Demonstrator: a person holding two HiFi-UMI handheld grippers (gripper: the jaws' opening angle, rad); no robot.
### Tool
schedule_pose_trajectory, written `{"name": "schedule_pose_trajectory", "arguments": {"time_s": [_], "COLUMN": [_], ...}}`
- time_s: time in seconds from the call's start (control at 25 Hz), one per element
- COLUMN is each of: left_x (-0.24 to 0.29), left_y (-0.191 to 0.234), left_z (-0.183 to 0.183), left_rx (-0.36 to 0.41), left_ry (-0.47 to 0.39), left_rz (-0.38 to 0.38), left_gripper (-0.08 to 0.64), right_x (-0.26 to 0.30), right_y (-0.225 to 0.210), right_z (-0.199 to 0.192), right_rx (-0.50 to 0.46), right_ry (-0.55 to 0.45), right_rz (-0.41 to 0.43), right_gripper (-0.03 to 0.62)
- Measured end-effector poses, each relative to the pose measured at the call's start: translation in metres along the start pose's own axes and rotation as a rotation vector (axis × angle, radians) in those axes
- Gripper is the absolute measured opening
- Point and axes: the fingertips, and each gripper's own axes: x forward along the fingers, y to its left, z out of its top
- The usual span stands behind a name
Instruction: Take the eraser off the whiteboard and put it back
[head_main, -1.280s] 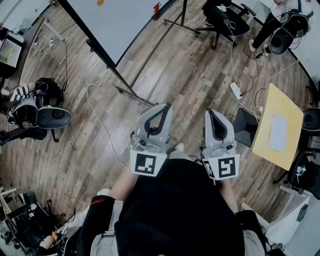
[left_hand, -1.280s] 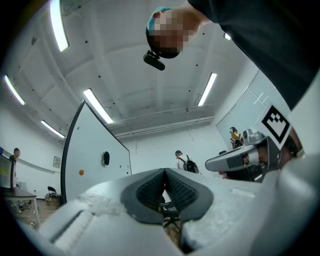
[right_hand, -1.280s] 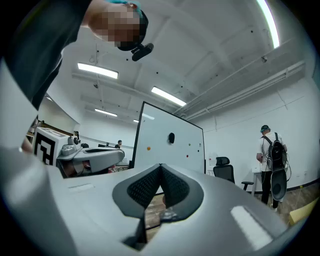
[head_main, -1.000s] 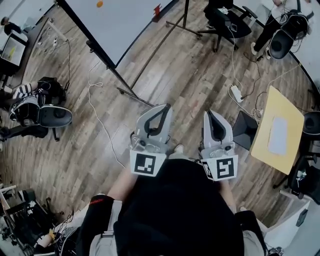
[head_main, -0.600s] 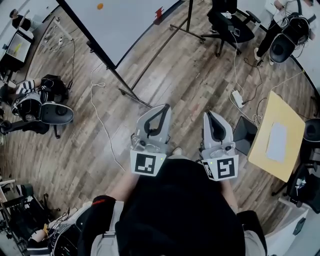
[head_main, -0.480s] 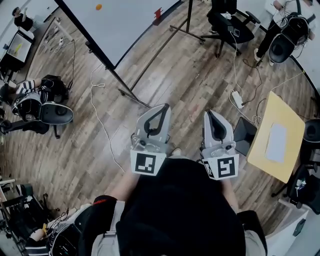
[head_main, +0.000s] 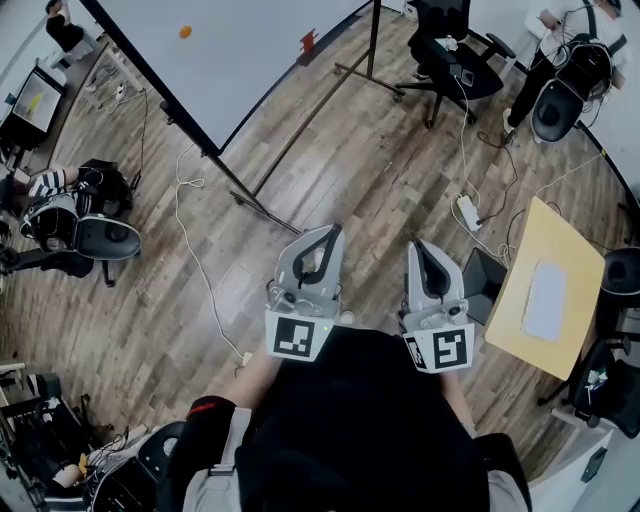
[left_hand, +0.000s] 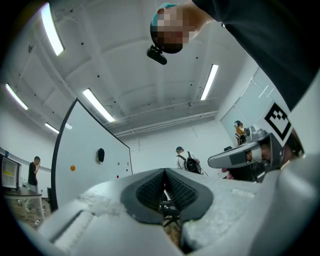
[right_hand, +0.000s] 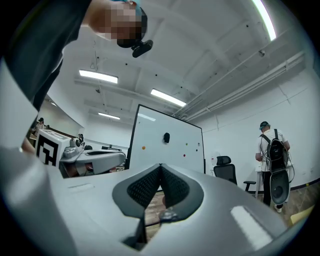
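Plainly, the job has not begun: the left gripper (head_main: 329, 232) and the right gripper (head_main: 417, 246) are both held low in front of the person's body, each with its jaws pressed together and nothing between them. The eraser (right_hand: 166, 137) is a small dark oval stuck high on the whiteboard (head_main: 230, 60), well apart from both tools, with open wood floor (head_main: 380, 170) between. The likeliest trouble, as I judge it, comes on the way over: a pale cable (head_main: 196, 250) trails across the floor near the board's stand legs (head_main: 262, 205), and a foot could catch on either, since the person's attention will be up on the board. A second risk is reaching the eraser with the jaws together; the closed tips would only shove it along the smooth surface or knock it off. Even with the jaws parted, a crooked pinch on its rounded body could let it slip and drop. Pressing hard may also rock the free-standing board. A few coloured dots sit on the board near the eraser, among them an orange one (right_hand: 144, 147). No words, brand or label can be read anywhere; the only print is the black-and-white square marker (head_main: 303, 338) on each gripper's cube, which carries a pattern and no letters.
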Motion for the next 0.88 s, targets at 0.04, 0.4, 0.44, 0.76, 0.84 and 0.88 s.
{"name": "schedule_pose_trajectory", "arguments": {"time_s": [0.04,0.4,0.44,0.76,0.84,0.88], "left_x": [0.004,0.058,0.065,0.13,0.147,0.155], "left_y": [0.001,0.022,0.026,0.069,0.081,0.088], "left_z": [-0.003,-0.03,-0.033,-0.056,-0.062,-0.064], "left_rx": [-0.004,-0.017,-0.016,-0.034,-0.036,-0.036], "left_ry": [-0.001,0.008,0.009,0.002,0.0,-0.001], "left_rz": [-0.002,-0.024,-0.026,-0.026,-0.025,-0.024], "left_gripper": [0.002,0.002,0.002,0.003,0.002,0.002], "right_x": [0.001,0.045,0.051,0.121,0.141,0.151], "right_y": [-0.004,-0.04,-0.043,-0.074,-0.083,-0.087], "right_z": [-0.001,-0.017,-0.019,-0.029,-0.031,-0.031], "right_rx": [0.004,0.012,0.018,0.029,0.029,0.027], "right_ry": [-0.001,0.01,0.014,0.039,0.044,0.046], "right_rz": [-0.005,-0.03,-0.028,-0.006,-0.006,-0.005], "right_gripper": [0.002,0.002,0.002,0.002,0.003,0.002]}}
